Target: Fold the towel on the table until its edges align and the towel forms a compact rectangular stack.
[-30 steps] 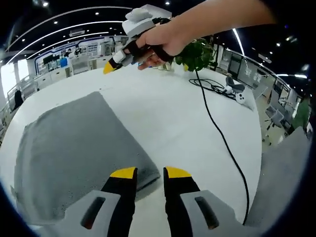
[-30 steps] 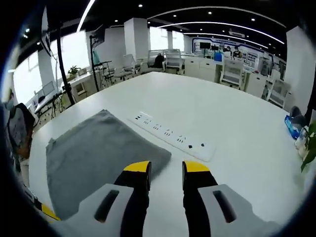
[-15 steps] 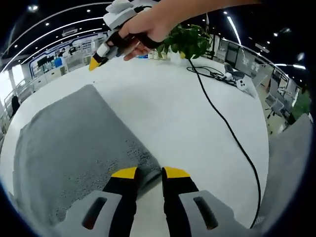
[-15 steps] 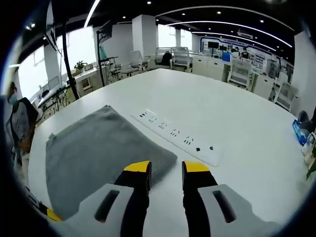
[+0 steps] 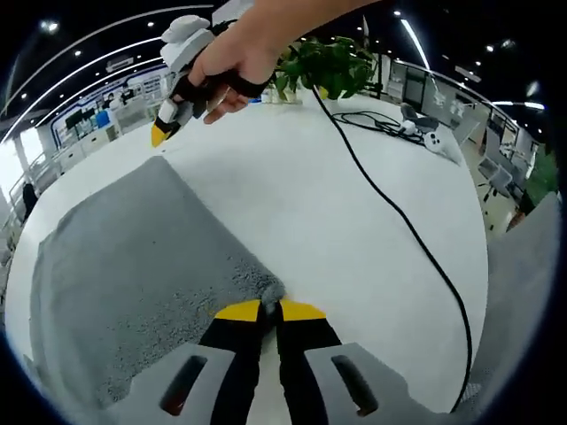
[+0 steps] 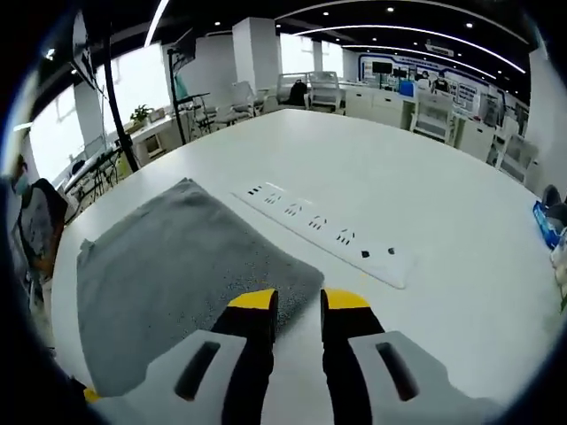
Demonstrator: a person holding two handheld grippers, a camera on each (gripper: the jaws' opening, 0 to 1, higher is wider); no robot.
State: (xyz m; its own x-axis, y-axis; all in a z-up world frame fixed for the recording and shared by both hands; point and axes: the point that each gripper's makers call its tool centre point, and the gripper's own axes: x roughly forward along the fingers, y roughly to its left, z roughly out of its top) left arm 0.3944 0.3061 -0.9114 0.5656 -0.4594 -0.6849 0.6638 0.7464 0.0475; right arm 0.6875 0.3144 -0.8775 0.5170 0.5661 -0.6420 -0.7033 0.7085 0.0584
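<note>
A grey towel point(image 5: 133, 257) lies flat on the white table point(image 5: 354, 266). My left gripper point(image 5: 270, 310) is shut on the towel's near corner, which bunches up just above the yellow tips. A hand holds my right gripper point(image 5: 160, 135) low over the towel's far corner. In the right gripper view that gripper point(image 6: 299, 301) is open, its jaws set on either side of a corner of the towel point(image 6: 177, 266), with a gap still between them.
A white power strip point(image 6: 328, 235) lies just past the towel. A black cable point(image 5: 399, 212) runs across the table beside it. A potted plant point(image 5: 323, 62) and more cables stand at the far edge. A person point(image 6: 22, 221) stands by the table's edge.
My left jaws have shut on the towel's near corner. The right gripper has come down toward the far corner, and its jaws have narrowed a little.
</note>
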